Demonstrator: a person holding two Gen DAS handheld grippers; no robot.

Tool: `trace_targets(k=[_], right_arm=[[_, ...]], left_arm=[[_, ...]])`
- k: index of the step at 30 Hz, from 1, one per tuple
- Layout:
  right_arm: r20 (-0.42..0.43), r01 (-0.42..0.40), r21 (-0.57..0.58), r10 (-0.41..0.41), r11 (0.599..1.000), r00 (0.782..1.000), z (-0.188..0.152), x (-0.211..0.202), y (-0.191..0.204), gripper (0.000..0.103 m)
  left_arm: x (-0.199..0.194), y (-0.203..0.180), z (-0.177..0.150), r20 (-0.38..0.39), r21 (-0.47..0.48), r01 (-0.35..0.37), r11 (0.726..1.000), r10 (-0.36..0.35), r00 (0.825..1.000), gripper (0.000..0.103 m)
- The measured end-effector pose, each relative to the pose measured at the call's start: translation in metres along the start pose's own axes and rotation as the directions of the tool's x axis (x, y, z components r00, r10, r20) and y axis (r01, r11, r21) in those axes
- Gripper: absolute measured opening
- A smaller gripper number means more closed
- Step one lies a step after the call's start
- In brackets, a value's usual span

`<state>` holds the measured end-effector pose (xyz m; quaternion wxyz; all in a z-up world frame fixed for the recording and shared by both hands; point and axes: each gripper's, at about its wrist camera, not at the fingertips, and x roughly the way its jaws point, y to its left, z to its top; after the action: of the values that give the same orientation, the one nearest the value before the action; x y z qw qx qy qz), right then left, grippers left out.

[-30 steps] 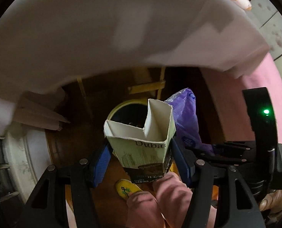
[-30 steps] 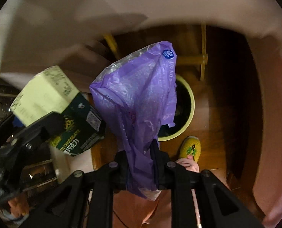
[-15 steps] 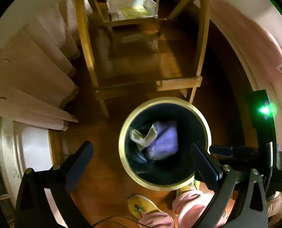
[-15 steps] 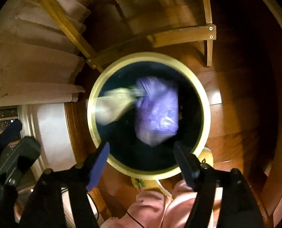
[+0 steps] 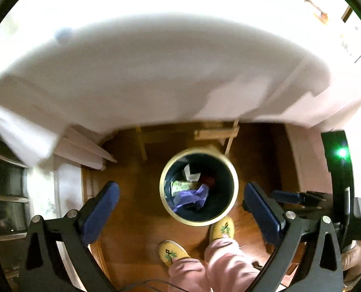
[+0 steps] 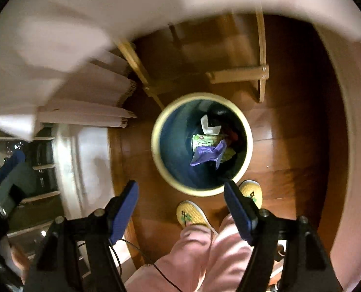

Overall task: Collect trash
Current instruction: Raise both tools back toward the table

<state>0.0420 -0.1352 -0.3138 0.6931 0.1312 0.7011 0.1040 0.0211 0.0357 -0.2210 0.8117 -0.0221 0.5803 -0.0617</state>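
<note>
White-draped bench (image 5: pixel 156 60) overhead. Below on wood floor (image 6: pixel 290 133), round bin (image 6: pixel 248 143) w/ purple bag (image 6: pixel 208 154) & green carton (image 6: pixel 204 141) inside. Left tool (image 5: pixel 181 205), right tool (image 6: pixel 181 203) both spread wide, empty, above bin.

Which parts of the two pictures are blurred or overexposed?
Left wrist view: the tablecloth is overexposed and smeared, while the bin is fairly sharp. Right wrist view: the cloth's edge is motion-blurred and the bin's rim slightly soft.
</note>
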Motion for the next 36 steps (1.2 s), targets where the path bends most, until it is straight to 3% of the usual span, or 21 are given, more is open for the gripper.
trace_targets(k=[7, 10, 14, 18, 23, 26, 32, 34, 36], right_arm=[[0.096, 0.015, -0.058, -0.009, 0.998, 0.995, -0.009, -0.104, 0.041, 0.073], [0.157, 0.013, -0.073, -0.001, 0.997, 0.988, -0.006, -0.143, 0.060, 0.073], [0.282, 0.035, -0.119, 0.000, 0.992, 0.959, -0.002, -0.202, 0.088, 0.073], [0.404, 0.054, -0.159, 0.014, 0.986, 0.915, 0.003, -0.248, 0.110, 0.073], [0.482, 0.071, -0.181, 0.025, 0.981, 0.876, 0.013, -0.281, 0.125, 0.073], [0.508, 0.081, -0.185, 0.025, 0.979, 0.861, 0.024, -0.292, 0.130, 0.073], [0.519, 0.081, -0.210, 0.041, 0.974, 0.854, 0.057, -0.304, 0.134, 0.073], [0.516, 0.079, -0.222, 0.048, 0.972, 0.855, 0.074, -0.303, 0.131, 0.073], [0.507, 0.072, -0.234, 0.058, 0.970, 0.860, 0.097, -0.298, 0.128, 0.073]], left_arm=[[-0.125, -0.004, 0.033, 0.126, 0.043, 0.027, 0.999, -0.032, 0.991, 0.101], [-0.167, 0.000, 0.048, 0.173, 0.051, 0.071, 0.996, -0.078, 0.982, 0.101], [-0.216, 0.008, 0.068, 0.258, 0.043, 0.100, 0.994, -0.107, 0.960, 0.101], [-0.248, 0.010, 0.083, 0.362, 0.035, 0.050, 0.998, -0.059, 0.930, 0.101], [-0.269, 0.008, 0.103, 0.421, 0.064, -0.037, 0.997, 0.007, 0.907, 0.101], [-0.273, 0.014, 0.113, 0.443, 0.046, -0.031, 0.998, 0.008, 0.896, 0.100], [-0.261, 0.023, 0.138, 0.435, 0.004, -0.015, 1.000, 0.012, 0.900, 0.096], [-0.252, 0.022, 0.147, 0.428, 0.003, -0.024, 1.000, 0.021, 0.903, 0.085], [-0.238, 0.022, 0.165, 0.407, -0.016, -0.040, 0.999, 0.043, 0.912, 0.083]])
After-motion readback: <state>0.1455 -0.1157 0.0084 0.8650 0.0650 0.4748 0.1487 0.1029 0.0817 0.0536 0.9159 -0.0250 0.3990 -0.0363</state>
